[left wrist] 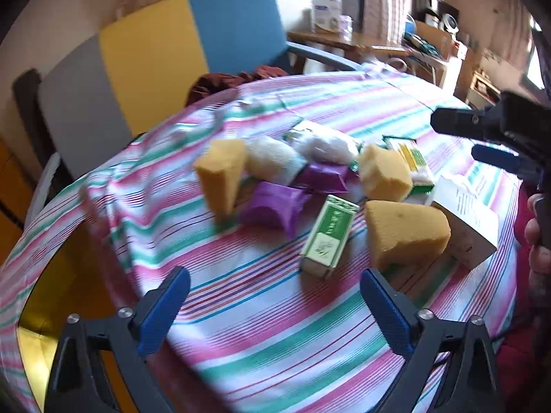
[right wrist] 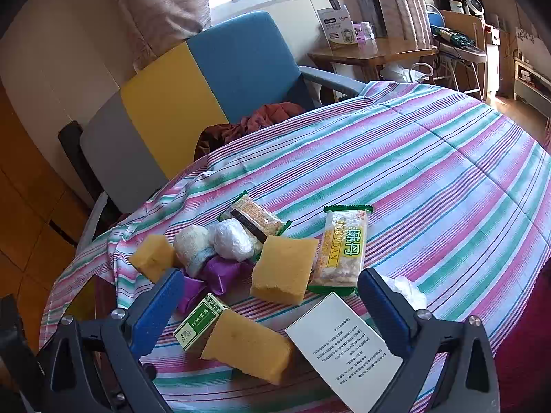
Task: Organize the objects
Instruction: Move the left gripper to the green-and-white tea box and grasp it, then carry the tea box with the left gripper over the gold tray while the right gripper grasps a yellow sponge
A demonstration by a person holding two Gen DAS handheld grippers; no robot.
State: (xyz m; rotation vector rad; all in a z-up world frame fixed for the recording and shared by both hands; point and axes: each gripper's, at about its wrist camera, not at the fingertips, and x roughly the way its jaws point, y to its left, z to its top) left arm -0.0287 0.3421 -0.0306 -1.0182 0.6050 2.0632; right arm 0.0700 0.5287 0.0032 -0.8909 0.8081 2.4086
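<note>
Both tongs stand wide apart and hold nothing.

Left wrist view: left gripper (left wrist: 275,304) hangs over bare striped tablecloth (left wrist: 261,340), short of the pile. The green box (left wrist: 327,237) lies nearest between its blue pads, a yellow sponge (left wrist: 406,234) just beside it on the right, touching a white carton (left wrist: 465,220). Purple packets (left wrist: 275,211) and another sponge (left wrist: 220,175) lie beyond. The right gripper (left wrist: 482,141) enters from the right edge. The picture is blurred.

Right wrist view: right gripper (right wrist: 272,304) hovers over the same cluster; near sponge (right wrist: 248,347) overlaps the green box (right wrist: 199,325), with the white carton (right wrist: 344,351) close by. Snack packs (right wrist: 342,251) lie behind.

Judgement: sorting is barely begun. Take one outlying item first, closing squarely across its narrow sides; the crowding of neighbours risks dragging a second item. The cloth is rumpled at the left and could snag.
</note>
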